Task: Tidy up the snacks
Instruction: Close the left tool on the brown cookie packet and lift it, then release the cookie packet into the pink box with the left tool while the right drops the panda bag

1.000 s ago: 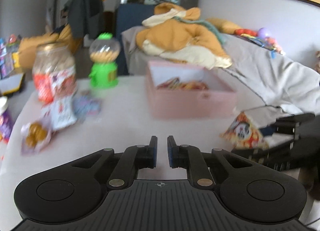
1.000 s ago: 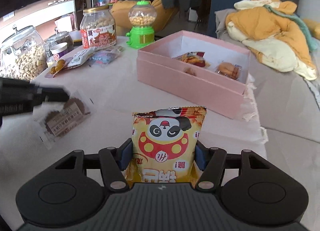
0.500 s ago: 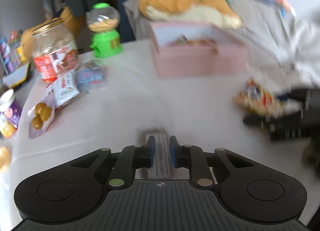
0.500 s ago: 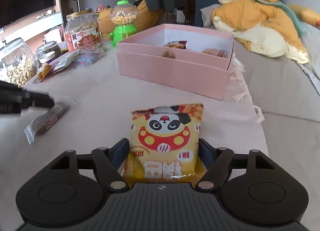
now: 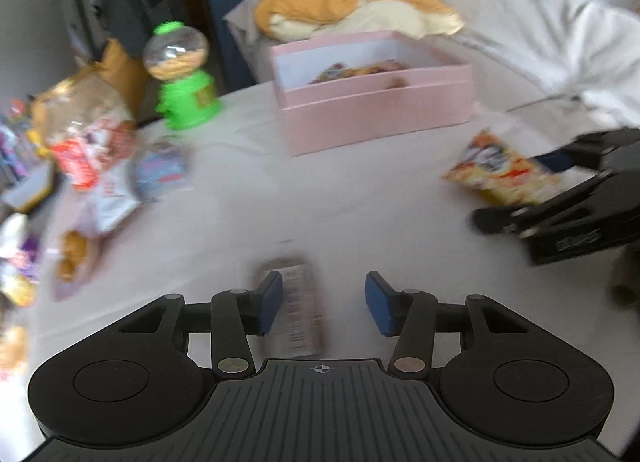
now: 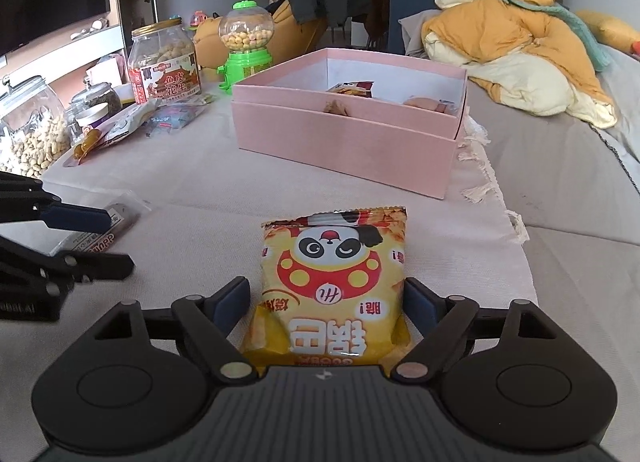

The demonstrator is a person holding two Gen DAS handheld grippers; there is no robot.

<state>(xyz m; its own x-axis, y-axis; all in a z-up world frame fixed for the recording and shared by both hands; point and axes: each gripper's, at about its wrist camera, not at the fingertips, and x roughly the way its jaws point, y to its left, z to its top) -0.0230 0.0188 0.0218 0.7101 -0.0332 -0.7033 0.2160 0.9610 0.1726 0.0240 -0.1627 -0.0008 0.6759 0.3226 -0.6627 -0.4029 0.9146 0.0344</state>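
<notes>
Left tongs (image 5: 322,304) over the surface (image 5: 360,201), jaws opening, roughly half spread. Brown bar packet (image 5: 296,306) lies flat between them, close against the left pad; right pad well clear of it. Nothing gripped. View is blurred, so packet edges are unsure.

Right tongs (image 6: 328,304) jaws opening, wide. Yellow panda bag (image 6: 334,282) lies flat between the pads; a gap shows on the left side, right pad just beside the bag's edge, contact hard to judge. Reads as not clamped.

Pink box (image 6: 348,129) stands beyond the bag, open, a few snacks already inside. Loose snacks, a peanut jar (image 6: 166,61) and a green candy dispenser (image 6: 244,45) sit at the far left of the surface.

Risks, as judged from here:
- Bar packet sits off-centre in the left tongs. A close from this stance could push it sideways or catch only one edge, and it could slip out on the lift.
- Thin flat packet on cloth: pads may ride over it or pinch the cloth instead.
- Panda bag is puffy and slick; a squeeze low on its body could crush the contents or let it squirt forward.
- Both tongs work near each other; carrying to the box together invites a clash.
</notes>
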